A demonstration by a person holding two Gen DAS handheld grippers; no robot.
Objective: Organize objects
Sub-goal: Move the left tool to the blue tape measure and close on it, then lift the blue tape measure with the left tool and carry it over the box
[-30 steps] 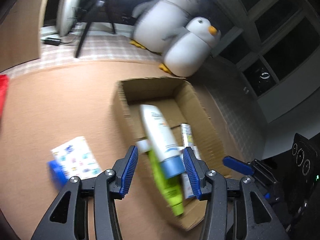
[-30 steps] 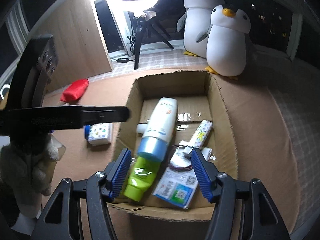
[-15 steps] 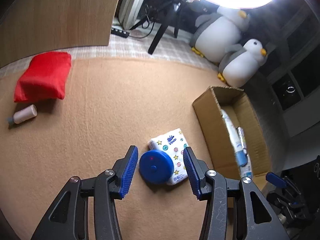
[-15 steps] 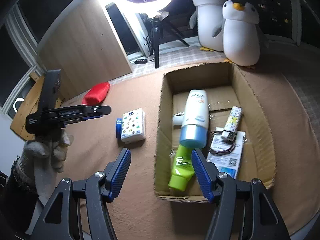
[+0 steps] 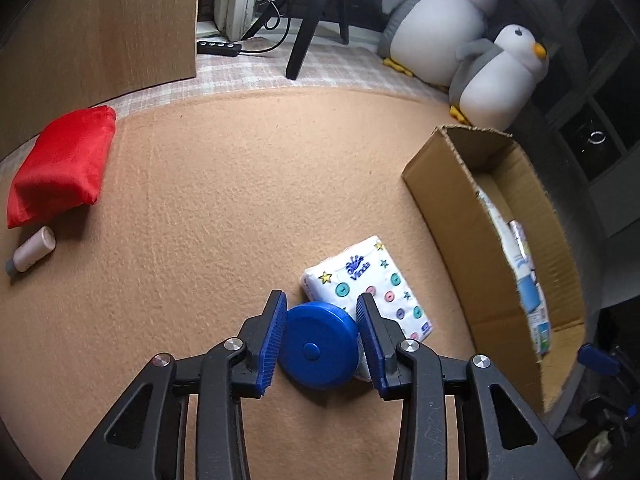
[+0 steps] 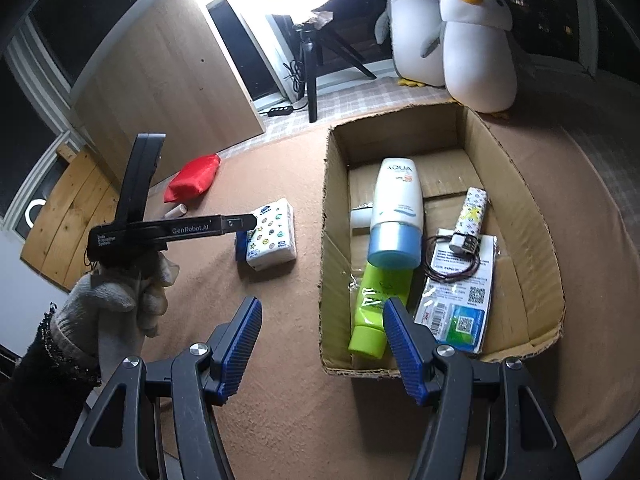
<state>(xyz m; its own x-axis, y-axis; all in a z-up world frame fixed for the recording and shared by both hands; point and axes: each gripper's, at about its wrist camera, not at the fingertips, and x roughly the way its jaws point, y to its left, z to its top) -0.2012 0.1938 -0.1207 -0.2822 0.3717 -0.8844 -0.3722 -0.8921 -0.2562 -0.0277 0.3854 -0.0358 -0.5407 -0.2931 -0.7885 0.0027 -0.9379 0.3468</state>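
Note:
A blue round disc lies flat on the tan carpet against a white tissue pack printed with buttons and stars. My left gripper points down over the disc. Its jaws are closing, with both blue pads meeting the disc's sides. The right wrist view shows that gripper from the side, held in a gloved hand, its tip at the tissue pack. My right gripper stands open and holds nothing, above the near left wall of the cardboard box.
The box holds a white sunscreen bottle, a green tube, a patterned tube and a printed packet. A red pouch and a small pale tube lie far left. Two plush penguins and a tripod stand behind.
My left gripper swung from above the box to the carpet on its left, came down over the blue disc and narrowed its jaws onto it. The right gripper drew back from the box.

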